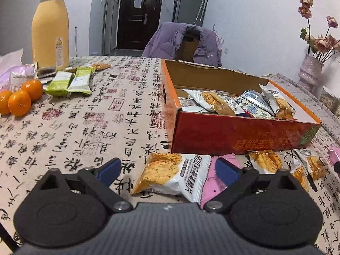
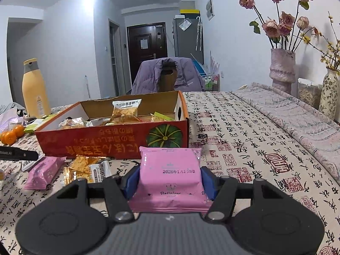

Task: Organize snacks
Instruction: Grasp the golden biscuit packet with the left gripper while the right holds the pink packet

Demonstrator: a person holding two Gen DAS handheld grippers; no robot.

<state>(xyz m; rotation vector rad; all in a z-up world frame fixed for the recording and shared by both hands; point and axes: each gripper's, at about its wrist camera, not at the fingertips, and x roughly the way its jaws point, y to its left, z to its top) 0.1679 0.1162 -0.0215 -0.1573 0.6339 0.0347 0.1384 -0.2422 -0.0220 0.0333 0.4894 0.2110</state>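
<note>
An open red-orange cardboard box (image 1: 233,136) lies on the printed tablecloth with several snack packets inside. My left gripper (image 1: 167,166) stands open just in front of it. A white and orange cracker packet (image 1: 165,176) lies on the table between its blue pads, and neither pad touches it. The edge of a pink packet (image 1: 212,184) shows under the cracker packet. My right gripper (image 2: 170,177) is shut on a pink snack packet (image 2: 170,170), held just before the near wall of the box (image 2: 106,140).
Green packets (image 1: 70,82), three oranges (image 1: 19,102) and a tall yellow bottle (image 1: 50,27) are at the far left. More cracker packets (image 1: 267,161) and a pink packet (image 2: 43,172) lie along the box front. Vases of flowers (image 2: 282,68) stand at the right, and a chair with a purple jacket (image 1: 182,40) is behind the table.
</note>
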